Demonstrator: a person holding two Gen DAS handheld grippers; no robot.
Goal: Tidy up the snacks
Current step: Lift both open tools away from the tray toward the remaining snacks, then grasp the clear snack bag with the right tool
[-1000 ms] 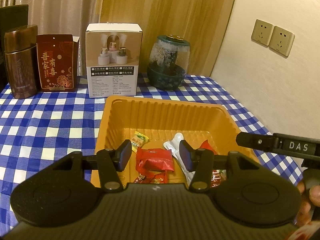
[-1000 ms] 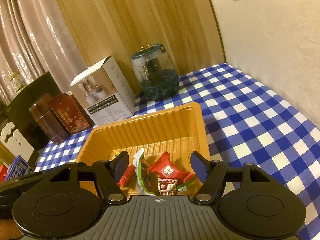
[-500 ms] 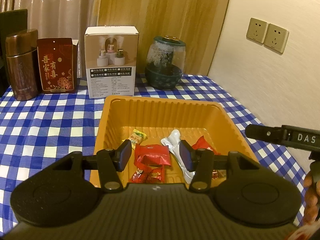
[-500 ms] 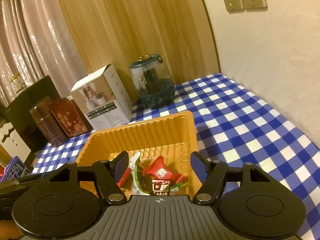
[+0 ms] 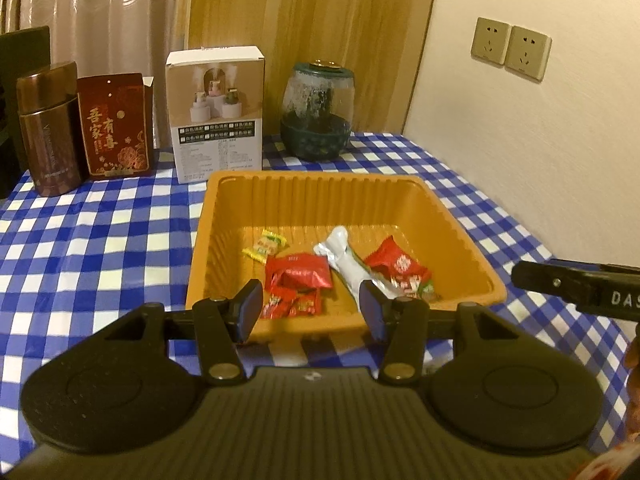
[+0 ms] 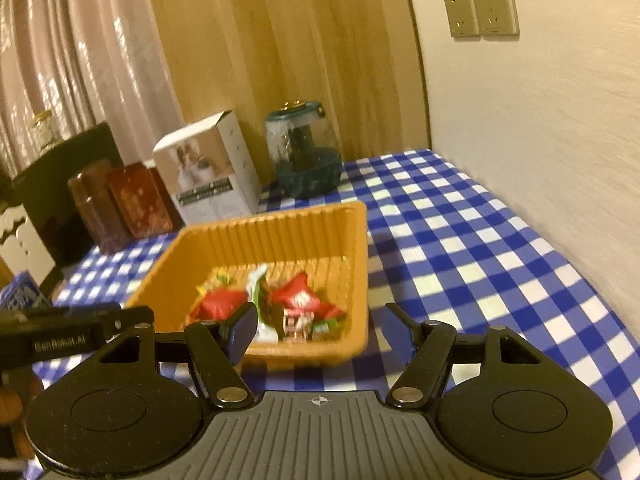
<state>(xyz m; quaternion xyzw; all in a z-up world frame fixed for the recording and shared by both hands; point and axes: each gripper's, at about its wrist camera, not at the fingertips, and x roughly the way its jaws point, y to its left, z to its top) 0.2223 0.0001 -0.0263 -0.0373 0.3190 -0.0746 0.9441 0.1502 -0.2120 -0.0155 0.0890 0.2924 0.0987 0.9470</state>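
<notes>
Both empty and released, left gripper and right gripper, above the tabletop's near edge, facing the snack-filled orange tray.

Both grippers are black: left gripper and right gripper each carry 2 dark blue pads, 2 silver screws, round housings at 4 and 8 o'clock.

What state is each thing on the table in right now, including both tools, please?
Left tool: open, empty.
Right tool: open, empty.
Orange tray: upright, holding wrapped snacks.
White packet: lying in the tray, sealed.
Red packet: lying flat in the tray.
White box: standing, closed.
Red box: standing, top flap open.
Glass jar: upright, lid on.
</notes>
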